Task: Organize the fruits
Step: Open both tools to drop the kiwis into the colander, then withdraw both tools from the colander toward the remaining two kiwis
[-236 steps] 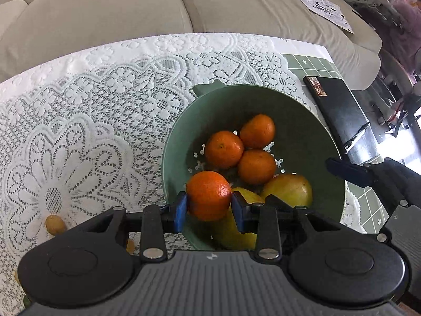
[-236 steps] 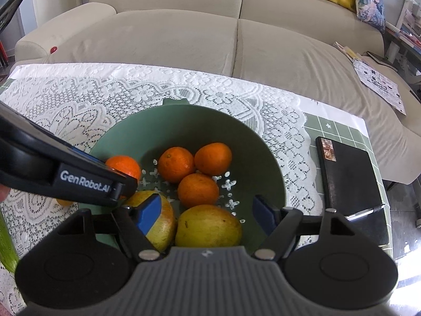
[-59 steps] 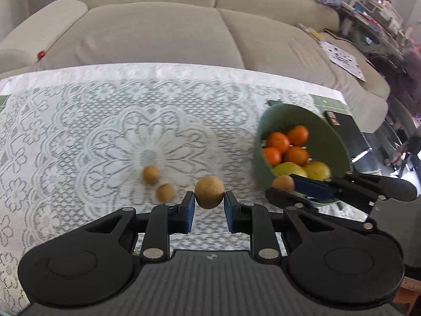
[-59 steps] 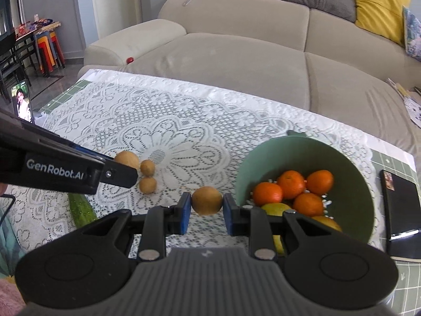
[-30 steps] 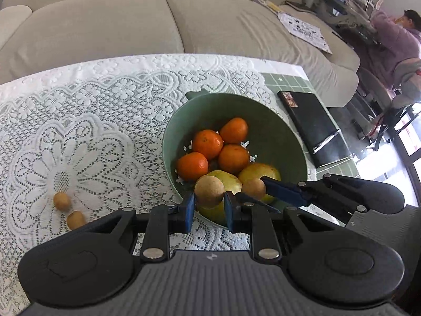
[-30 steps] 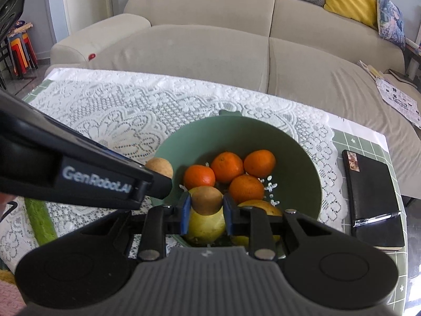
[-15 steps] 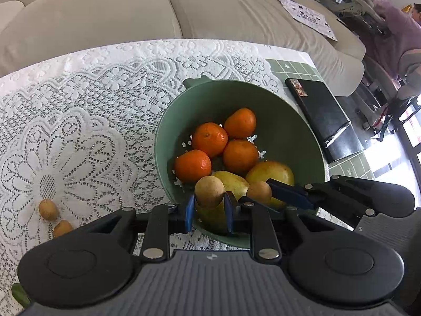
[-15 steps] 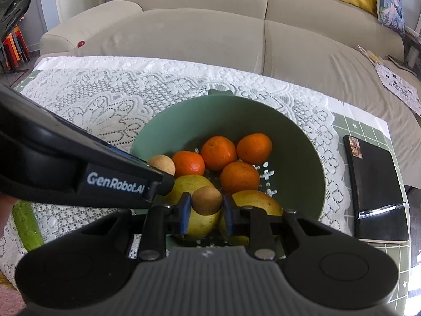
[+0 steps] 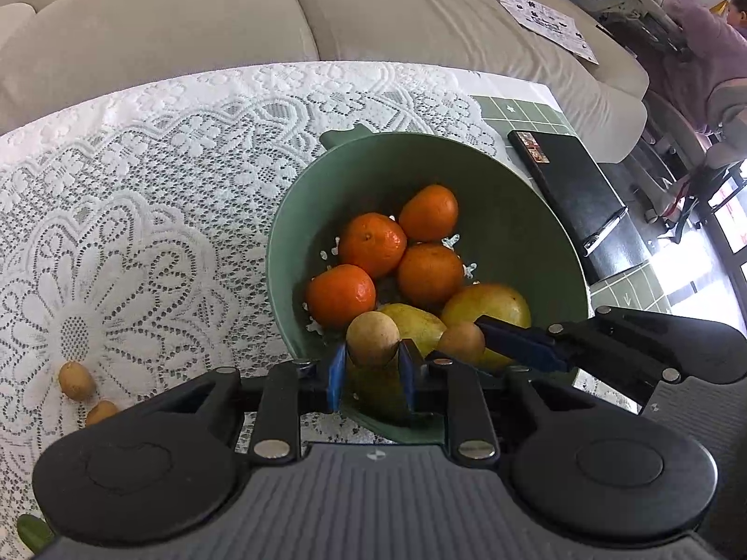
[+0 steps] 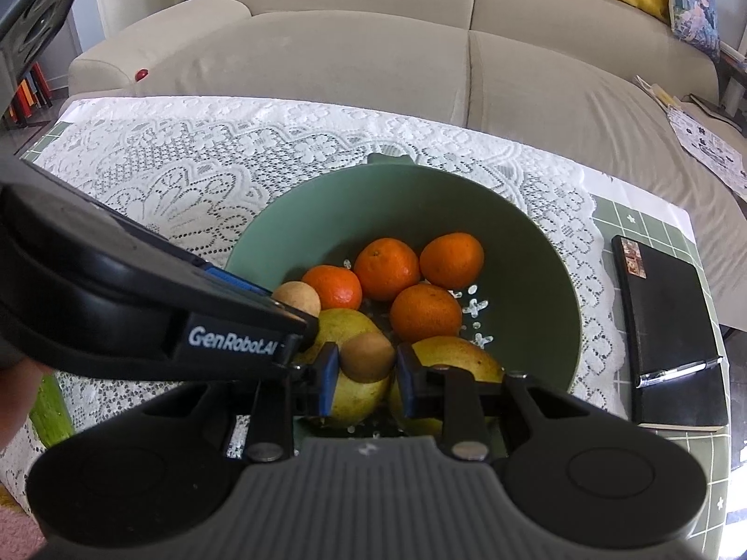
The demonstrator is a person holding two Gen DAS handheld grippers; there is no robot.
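Gripping brown fruit [image 9: 372, 337] | left tool [image 9: 371, 373] | above green bowl [image 9: 527, 233]

Bowl: green bowl [image 9: 523, 238], upright on a white lace cloth.
Tangerines: four orange tangerines [image 9: 371, 245] clustered in the bowl's middle, touching.
Pears: two yellow-green pears [image 10: 348, 326], at the bowl's near side.
Held fruit, left: round tan fruit [image 9: 372, 338], clamped above the pears.
Held fruit, right: brown fruit [image 10: 367, 357], also gripped over the pears.
Loose fruit: two small brown fruits [image 9: 77, 379] on the cloth, well left of the bowl.
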